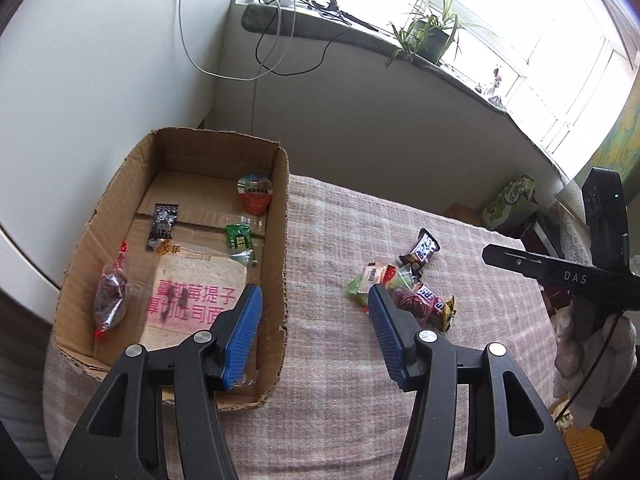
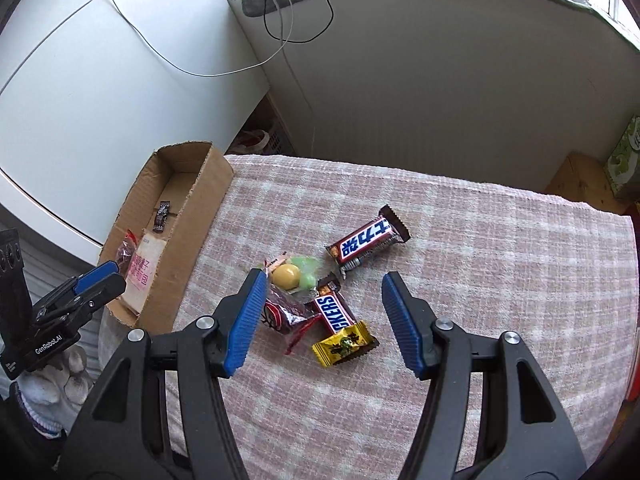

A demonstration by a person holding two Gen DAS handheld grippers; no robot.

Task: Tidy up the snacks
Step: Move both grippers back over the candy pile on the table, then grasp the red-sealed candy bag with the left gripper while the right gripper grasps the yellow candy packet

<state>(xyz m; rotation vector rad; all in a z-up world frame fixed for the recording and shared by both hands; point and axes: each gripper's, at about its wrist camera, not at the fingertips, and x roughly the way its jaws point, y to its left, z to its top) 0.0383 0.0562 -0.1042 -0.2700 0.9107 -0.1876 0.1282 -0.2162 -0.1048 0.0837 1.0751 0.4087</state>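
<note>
Both grippers, left gripper (image 1: 314,328) and right gripper (image 2: 322,316), stand half open with nothing held. Loose snacks (image 2: 320,300) still lie mid-cloth, beside the cardboard box (image 1: 280,240) at the table's left edge, which already holds several. Next the right gripper probably must drop over the yellow candy (image 2: 345,343) and close.

Your left gripper's blue pad (image 1: 240,336) covers the toast packet's (image 1: 192,292) corner; the lower Snickers bar (image 2: 334,312) lies partly under other wrappers.

At my one o'clock a potted plant (image 1: 430,36) stood on the windowsill (image 1: 360,40), cables (image 1: 280,52) dangling at twelve.
</note>
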